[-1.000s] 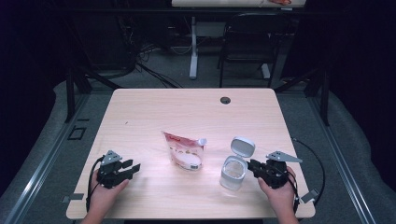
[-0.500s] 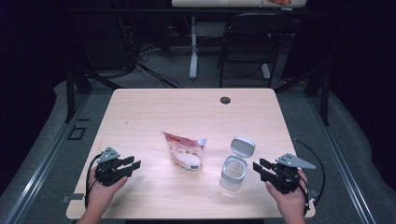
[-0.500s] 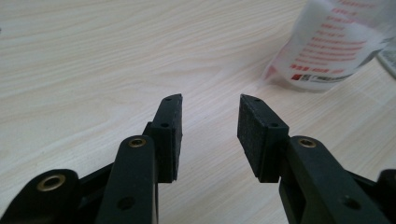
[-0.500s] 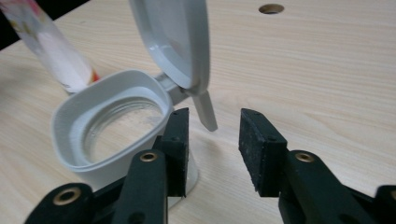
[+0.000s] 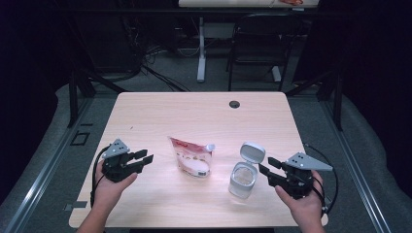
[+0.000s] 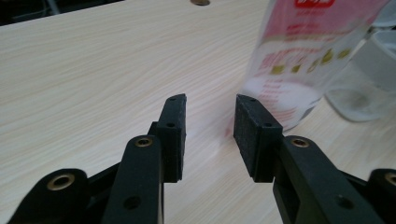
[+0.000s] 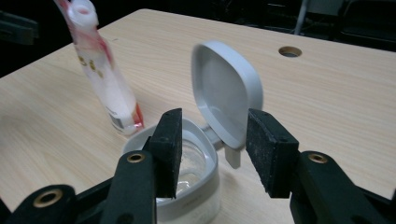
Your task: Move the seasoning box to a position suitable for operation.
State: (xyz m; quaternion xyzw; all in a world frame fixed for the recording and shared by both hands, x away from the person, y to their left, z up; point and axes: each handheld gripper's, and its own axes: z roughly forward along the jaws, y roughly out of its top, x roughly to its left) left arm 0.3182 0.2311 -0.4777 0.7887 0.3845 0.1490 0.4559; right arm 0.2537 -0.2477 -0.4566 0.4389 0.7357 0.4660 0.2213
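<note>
I take the clear jar (image 5: 241,178) as my landmark: it stands on the pale wood-grain table (image 5: 194,116), its grey rounded lid (image 5: 252,152) tipped up on the far side. Just left of the jar stands a soft pink-and-white pouch (image 5: 192,156) with a small white cap. A dark round hole (image 5: 234,104) sits in the tabletop well beyond the jar.

My right gripper (image 5: 266,169) hovers just right of the jar, jaws spread wide with nothing between them. My left gripper (image 5: 144,157) is well left of the jar, past the pouch, also open and empty.

In the left gripper view the pouch (image 6: 299,60) is cut off at the top and its printing is blurred. The jar's contents I cannot make out.
</note>
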